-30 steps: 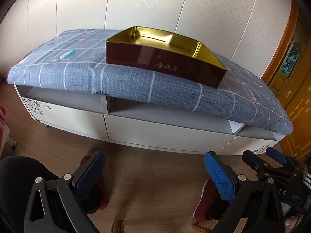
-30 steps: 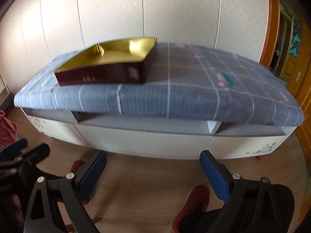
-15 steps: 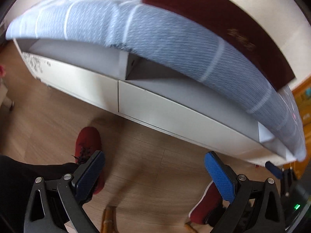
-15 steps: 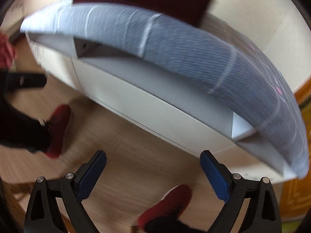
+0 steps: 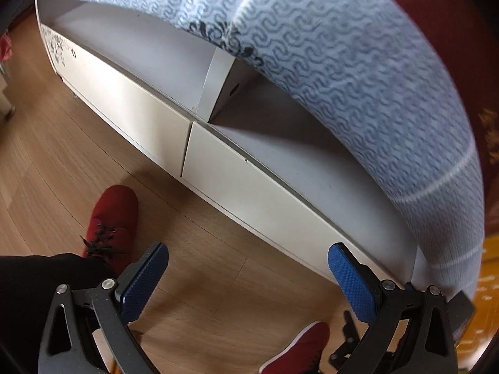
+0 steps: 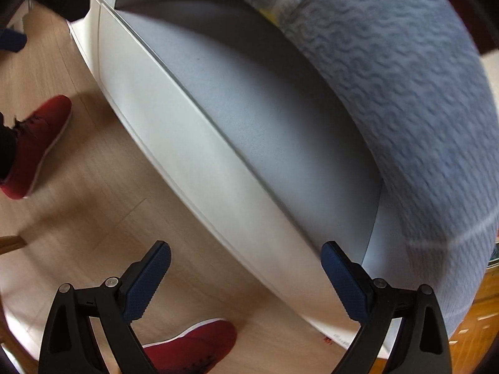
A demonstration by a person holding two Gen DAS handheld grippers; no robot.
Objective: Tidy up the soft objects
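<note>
Left gripper (image 5: 248, 275): fingers wide apart, holding nothing, aimed down at wood floor (image 5: 40, 155); red shoe (image 5: 110, 219) just beyond left finger. White cabinet (image 5: 249, 193) ahead of fingers; blue-grey cloth (image 5: 358, 71) above it; dark red box (image 5: 461, 46) at upper right edge.

Right gripper (image 6: 246, 277): fingers likewise wide, nothing between them; cabinet shelf (image 6: 265, 124) ahead.

Soft objects: none visible in either view. Judged step: search. Advice: raise both grippers level, slow motion to cut blur, locate item before closing.

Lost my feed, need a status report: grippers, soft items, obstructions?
Left gripper open, empty. Right gripper open, empty. Both aimed low at white cabinet under blue cloth. No soft items in view; red shoes on floor below.
</note>
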